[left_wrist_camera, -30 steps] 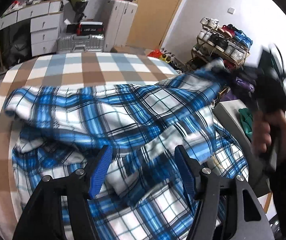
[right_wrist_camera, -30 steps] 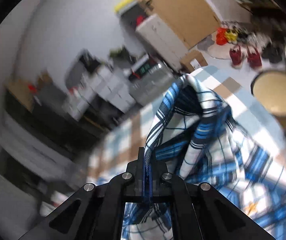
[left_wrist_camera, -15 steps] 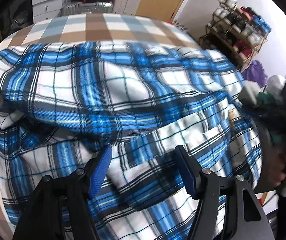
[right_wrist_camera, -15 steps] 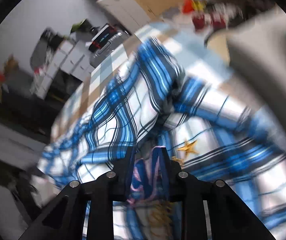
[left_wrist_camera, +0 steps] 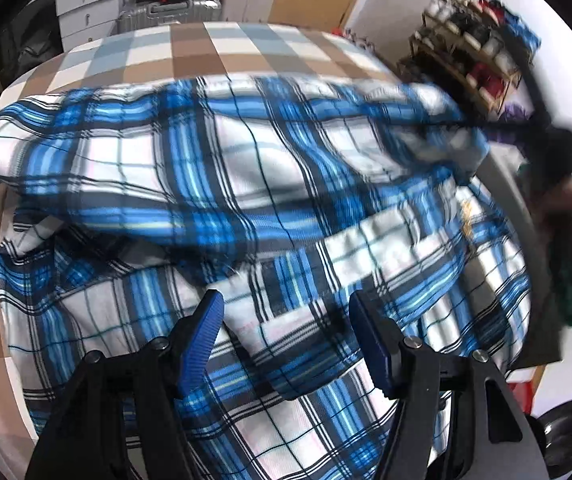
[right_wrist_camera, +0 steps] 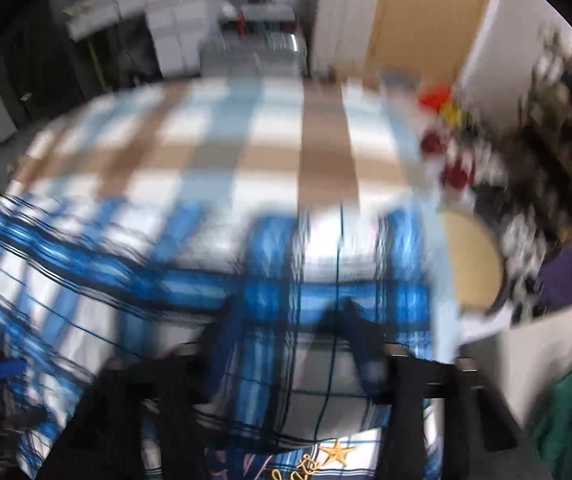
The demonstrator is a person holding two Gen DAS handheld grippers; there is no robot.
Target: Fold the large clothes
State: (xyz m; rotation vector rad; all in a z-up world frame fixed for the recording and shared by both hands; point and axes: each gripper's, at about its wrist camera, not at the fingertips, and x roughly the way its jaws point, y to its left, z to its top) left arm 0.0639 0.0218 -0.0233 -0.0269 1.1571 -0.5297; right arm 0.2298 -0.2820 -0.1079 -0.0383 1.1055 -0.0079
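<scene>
While working over the checked cover [left_wrist_camera: 189, 52], keeping the whole blue plaid garment [left_wrist_camera: 245, 168] on it: lying across the middle, far part doubled over toward the near side, right edge reaching the cover's right end. Squaring that big doubled layer first, probably by drawing its slanting edge level with the near hem. Pressing the puffed-up left end flat before starting any further fold. Hovering the left gripper [left_wrist_camera: 286, 308] above the near layer, jaws standing wide and gripping nothing; aiming for a hem edge, not loose middle cloth. Hanging the right gripper [right_wrist_camera: 292, 332] low over the garment's right part, jaws part-way apart, cloth showing between and beneath, pads seemingly not pinching, though blurring badly. Taking only one layer near the gold star [right_wrist_camera: 336, 450].
</scene>
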